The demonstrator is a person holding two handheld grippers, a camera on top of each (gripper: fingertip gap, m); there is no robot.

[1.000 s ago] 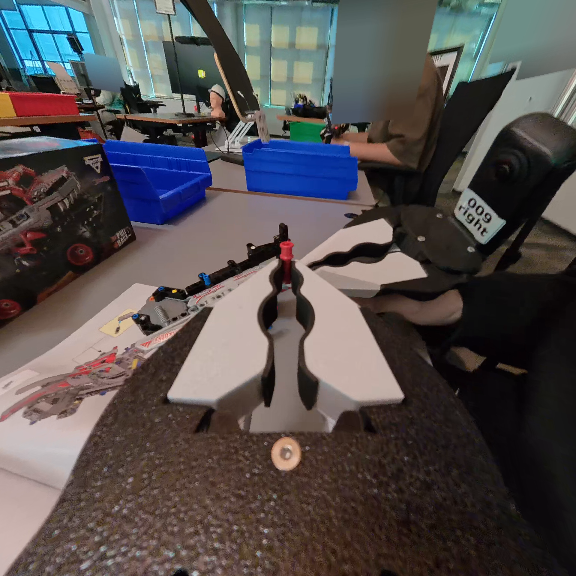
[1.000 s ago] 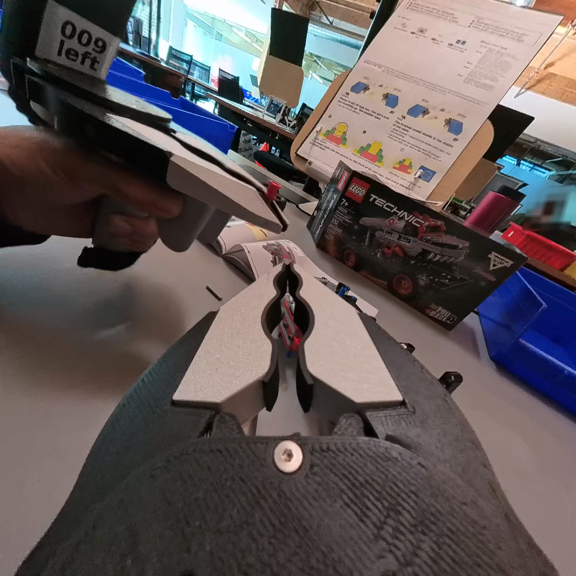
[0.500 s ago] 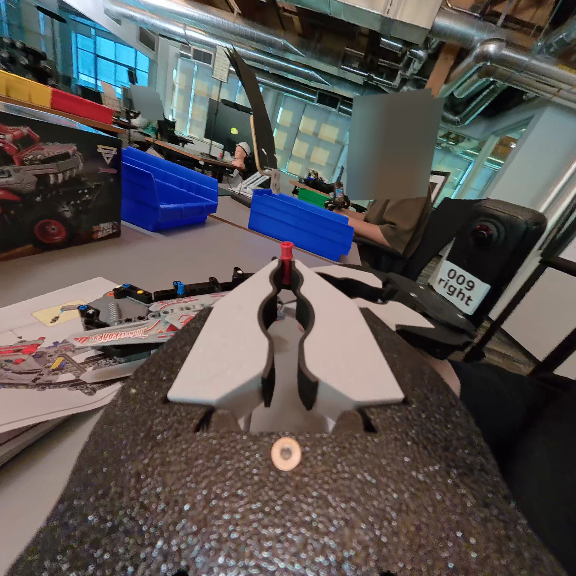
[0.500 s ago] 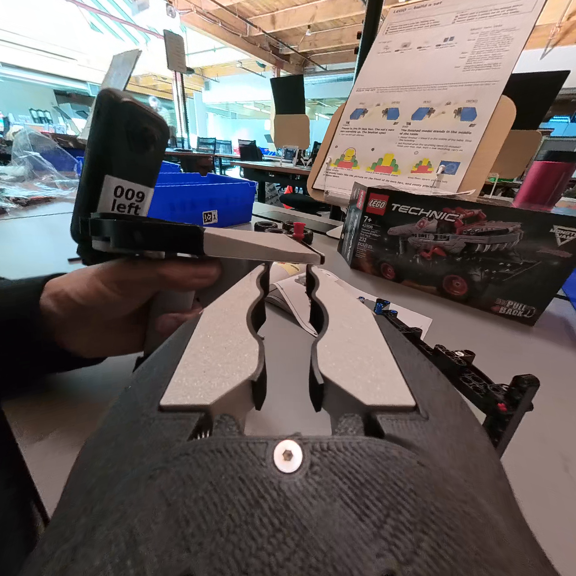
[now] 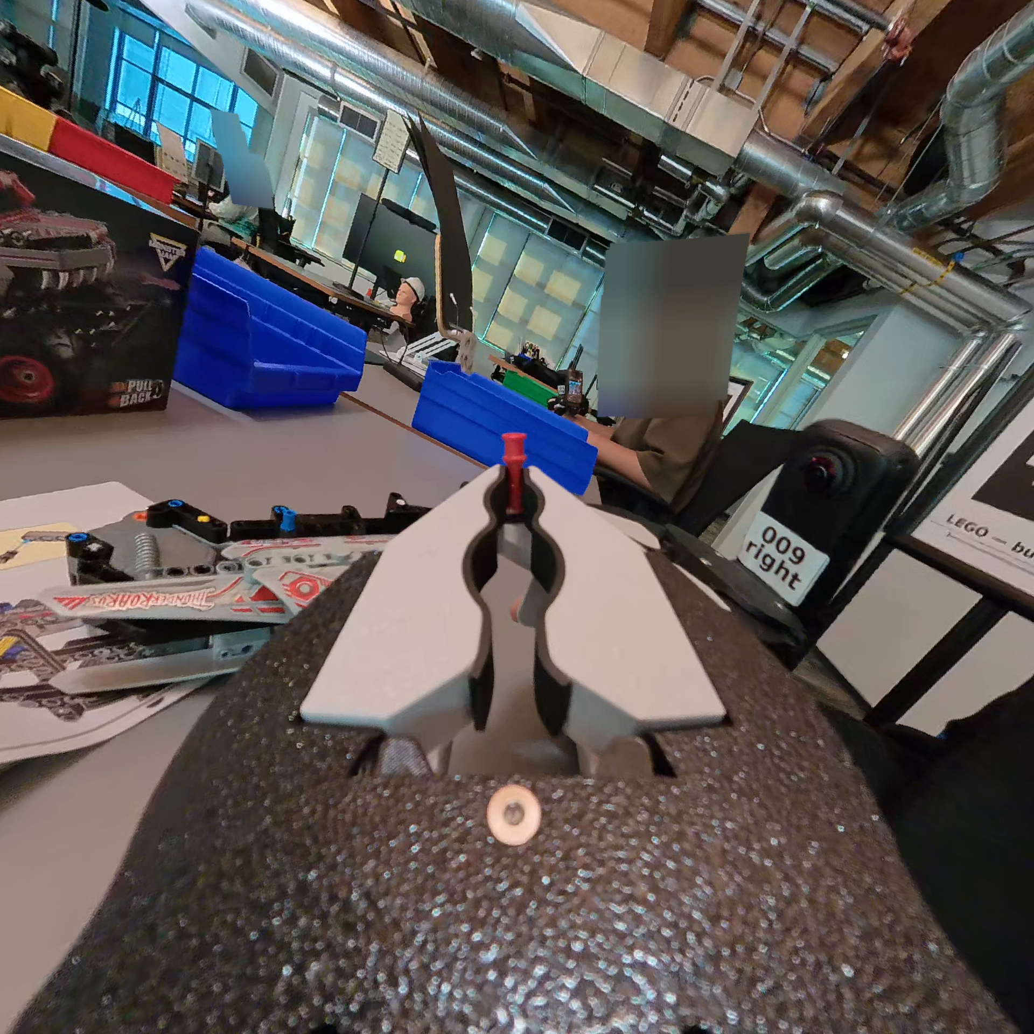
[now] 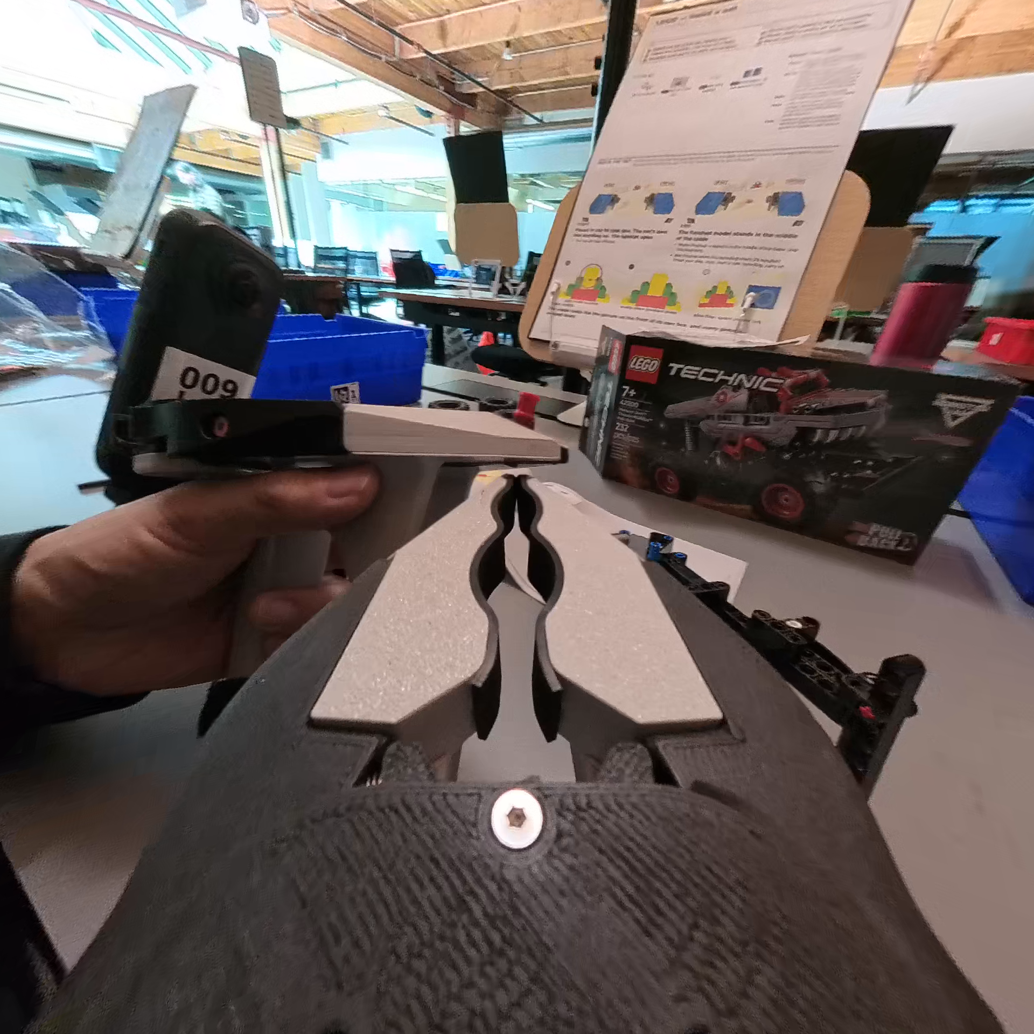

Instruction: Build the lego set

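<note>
Now empty, the right gripper (image 6: 516,484) closes after releasing the chassis (image 6: 783,626); the left gripper (image 5: 513,475) keeps pinching its red pin (image 5: 513,464), ready for insertion.

— What sort of room was it?

— An open workshop. Silver ducts (image 5: 873,162) ran under a wooden beam ceiling (image 6: 447,50), and tall windows (image 5: 531,291) let in daylight at the far wall.

— And the furniture?

— A grey worktop (image 5: 235,453) stood in front, with blue bins (image 5: 268,341) along its far edge. Behind them were more desks (image 6: 447,296), a dark monitor (image 5: 386,235) and black chairs (image 6: 414,268). A printed sheet on a board (image 6: 705,168) stood propped up, with a red flask (image 6: 923,313) beside it.
</note>
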